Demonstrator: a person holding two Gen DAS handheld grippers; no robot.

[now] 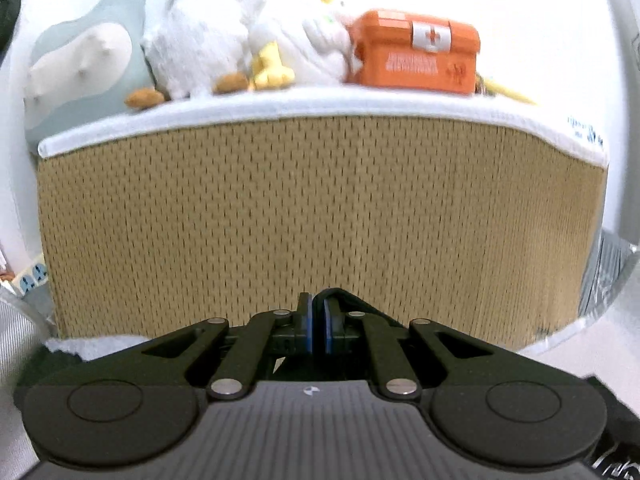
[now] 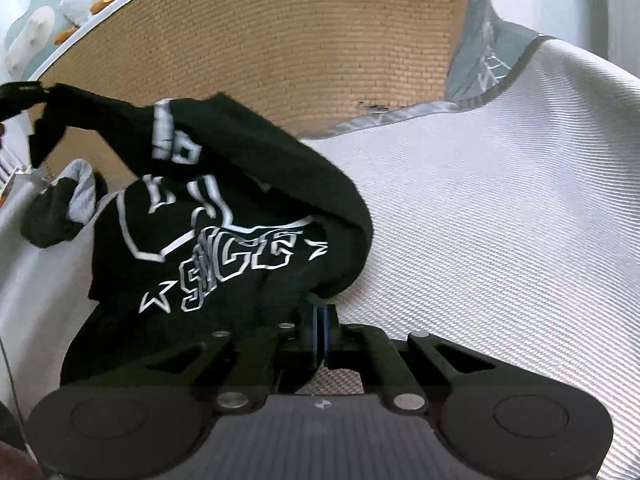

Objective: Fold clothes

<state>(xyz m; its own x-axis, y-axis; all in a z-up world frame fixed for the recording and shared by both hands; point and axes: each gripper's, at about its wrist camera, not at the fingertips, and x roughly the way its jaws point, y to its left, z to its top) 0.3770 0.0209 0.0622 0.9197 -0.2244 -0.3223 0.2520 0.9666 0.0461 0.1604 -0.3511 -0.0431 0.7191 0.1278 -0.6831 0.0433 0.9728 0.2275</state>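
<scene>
I hold the black printed garment (image 2: 224, 216) lifted above the white mattress cover (image 2: 500, 220), left gripper (image 1: 317, 326) and right gripper (image 2: 321, 334) each clenched on its fabric, apparently spreading it for folding.

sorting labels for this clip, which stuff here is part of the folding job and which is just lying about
Job: black printed shirt, left gripper, right gripper, white woven surface.

Lying about: orange first-aid box, white plush toy, pale cushion, tan mesh mattress side.
</scene>
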